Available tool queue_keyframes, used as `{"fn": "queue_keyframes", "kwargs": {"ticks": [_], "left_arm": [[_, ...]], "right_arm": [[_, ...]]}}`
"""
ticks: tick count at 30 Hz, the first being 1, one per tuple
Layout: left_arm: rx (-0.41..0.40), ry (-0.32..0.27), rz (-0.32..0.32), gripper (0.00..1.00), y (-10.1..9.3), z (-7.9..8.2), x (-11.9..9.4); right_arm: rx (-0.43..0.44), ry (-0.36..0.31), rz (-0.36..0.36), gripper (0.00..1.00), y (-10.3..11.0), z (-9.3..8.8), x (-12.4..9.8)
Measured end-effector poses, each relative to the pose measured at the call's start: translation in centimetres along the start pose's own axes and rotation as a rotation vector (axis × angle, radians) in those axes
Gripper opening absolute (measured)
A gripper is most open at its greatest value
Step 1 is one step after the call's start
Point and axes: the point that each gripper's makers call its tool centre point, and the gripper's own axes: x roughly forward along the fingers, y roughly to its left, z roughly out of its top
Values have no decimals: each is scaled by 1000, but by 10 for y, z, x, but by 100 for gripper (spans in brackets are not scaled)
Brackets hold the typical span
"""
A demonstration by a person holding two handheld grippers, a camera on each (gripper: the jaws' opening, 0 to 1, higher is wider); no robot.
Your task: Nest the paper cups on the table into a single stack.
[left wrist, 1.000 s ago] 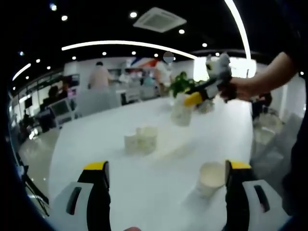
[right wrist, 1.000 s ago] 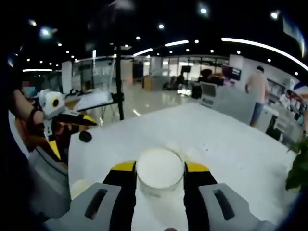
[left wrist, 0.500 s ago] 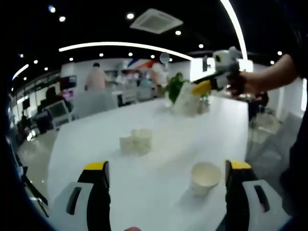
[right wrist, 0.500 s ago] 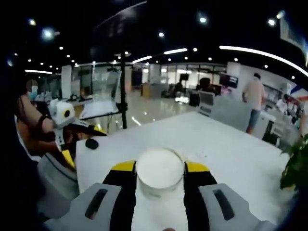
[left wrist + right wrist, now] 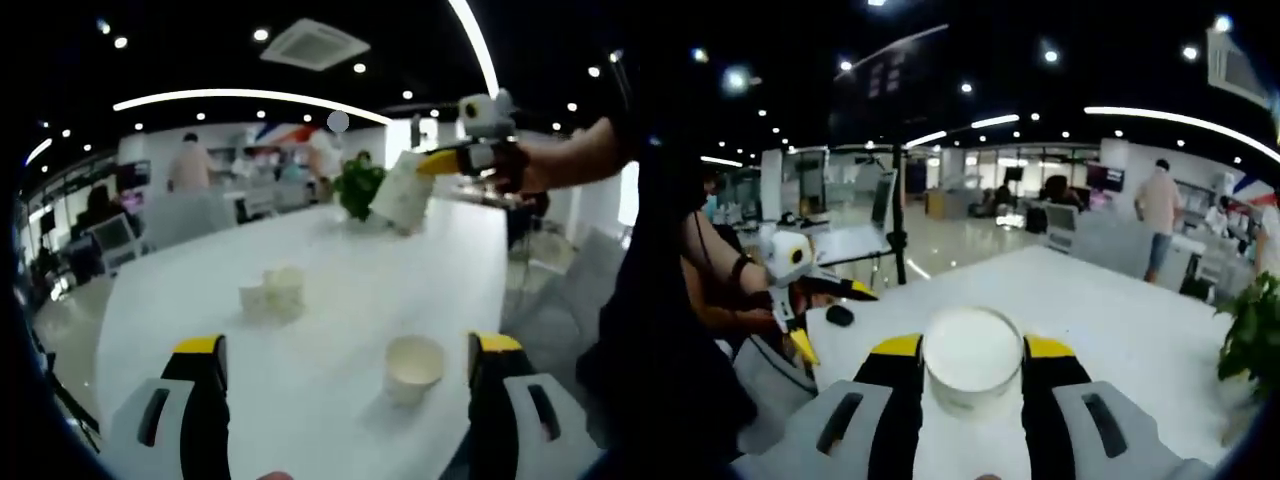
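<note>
In the left gripper view my left gripper (image 5: 347, 345) is open and low over the white table (image 5: 330, 250). A single paper cup (image 5: 413, 368) stands upright just inside its right jaw, apart from it. A small cluster of paper cups (image 5: 272, 293) sits farther off, mid-table. At the upper right, the right gripper (image 5: 432, 165) holds another paper cup (image 5: 403, 190) tilted in the air. In the right gripper view my right gripper (image 5: 972, 345) is shut on that cup (image 5: 972, 360), whose white round end faces the camera. The left gripper (image 5: 828, 318) shows at the left.
A green plant (image 5: 357, 185) stands at the far end of the table, also at the right edge in the right gripper view as the plant (image 5: 1250, 335). People stand in the background. A tripod pole (image 5: 899, 220) rises beyond the table's far edge.
The right gripper has lifted its cup up off the table and carried it higher and to the right in the left gripper view. The left gripper stays open.
</note>
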Motion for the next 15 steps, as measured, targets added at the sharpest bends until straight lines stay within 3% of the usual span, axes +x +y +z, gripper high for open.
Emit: {"fn": "queue_keyframes", "kwargs": {"ticks": [9, 15], "left_arm": [[-23, -8, -15, 99, -3, 0, -2], [-32, 2, -29, 99, -6, -6, -5]], "right_arm": [[39, -33, -12, 34, 8, 4, -9], [62, -35, -1, 34, 17, -4, -7]]}}
